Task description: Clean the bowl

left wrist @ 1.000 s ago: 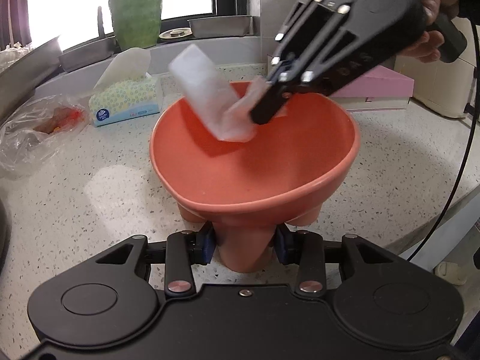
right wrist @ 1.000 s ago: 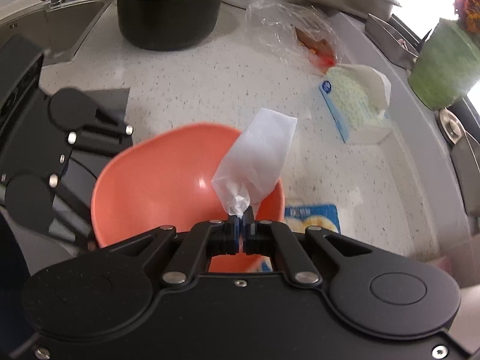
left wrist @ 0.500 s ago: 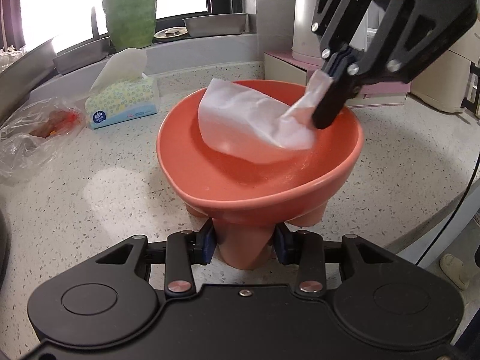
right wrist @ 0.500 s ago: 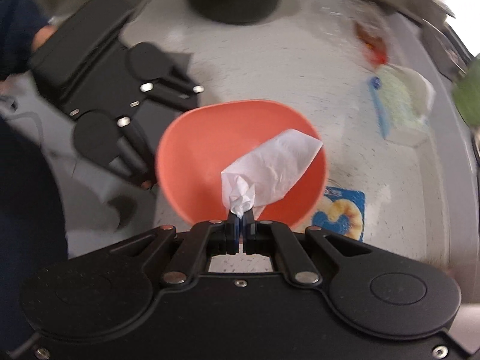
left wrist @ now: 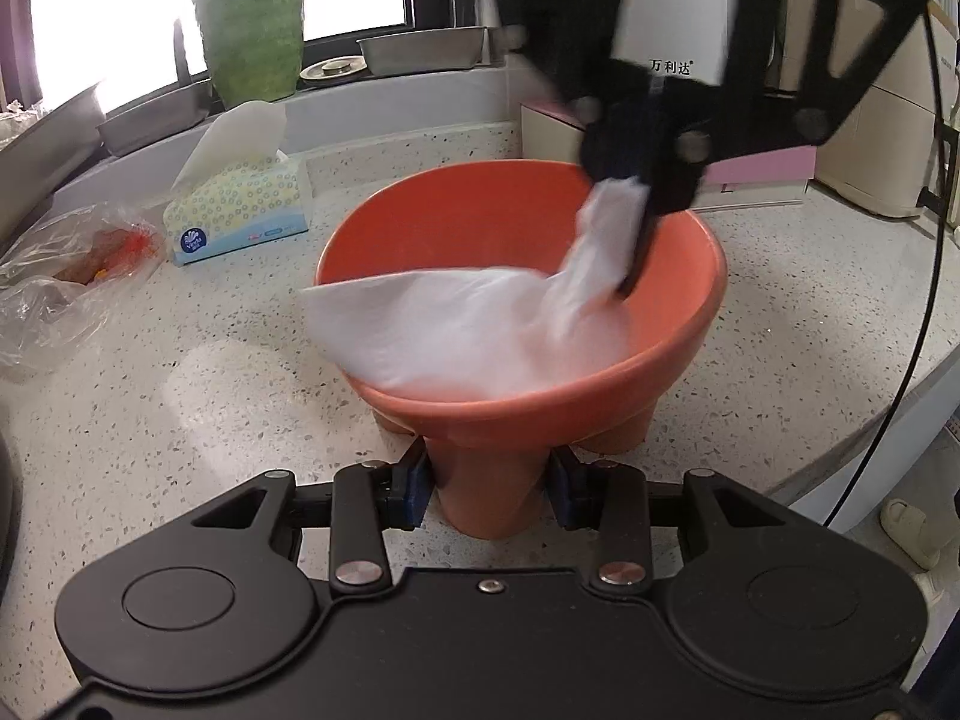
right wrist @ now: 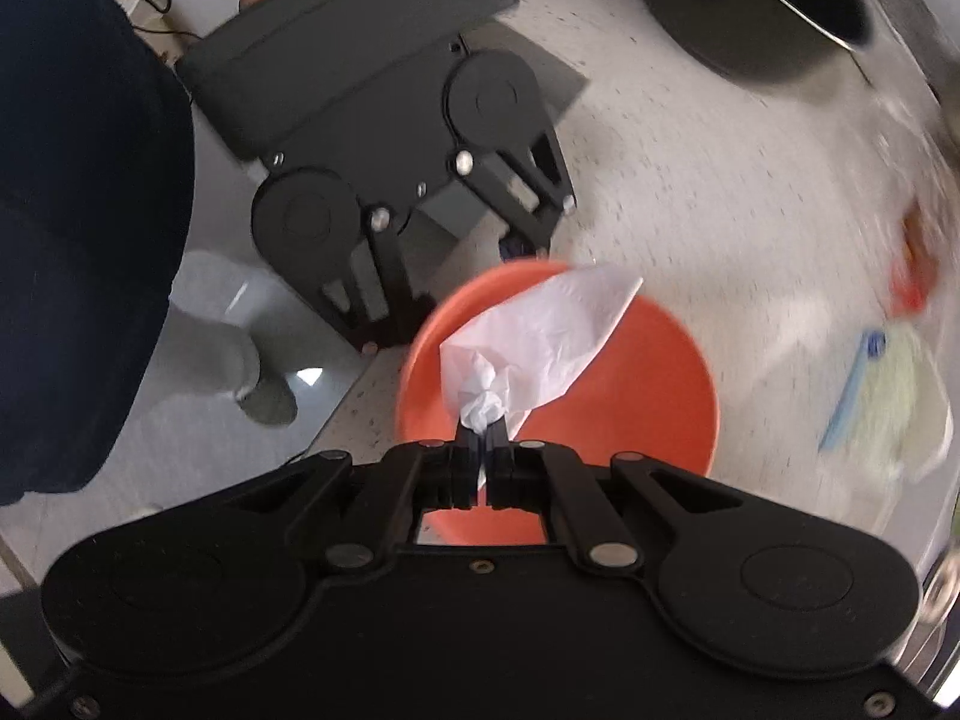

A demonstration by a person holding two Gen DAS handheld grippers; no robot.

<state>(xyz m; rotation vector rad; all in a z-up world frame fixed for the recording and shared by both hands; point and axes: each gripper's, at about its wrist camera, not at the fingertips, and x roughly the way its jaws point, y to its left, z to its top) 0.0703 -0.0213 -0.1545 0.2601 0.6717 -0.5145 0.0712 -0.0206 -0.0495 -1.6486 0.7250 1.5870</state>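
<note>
Wiping the inside of the bowl with a tissue while its foot is held fast

Nearest, the left gripper [left wrist: 489, 495] grips one leg of the orange bowl [left wrist: 690, 300] on the table [left wrist: 180, 420]; that hold should stay firm so the bowl cannot skid. Farther in, the right gripper [right wrist: 483, 462], clenched on the bunched end of the tissue [left wrist: 468, 324], points down into the bowl. Press the tissue flat against the wall and sweep round, tips clear of the rim.

My left gripper [left wrist: 489, 495] angles downward, fingers [left wrist: 408, 495] clamped part-open on a leg of the bowl [left wrist: 690, 300]. My right gripper [right wrist: 483, 456] points straight down, fingers pinched tight on the tissue [right wrist: 540, 342].
</note>
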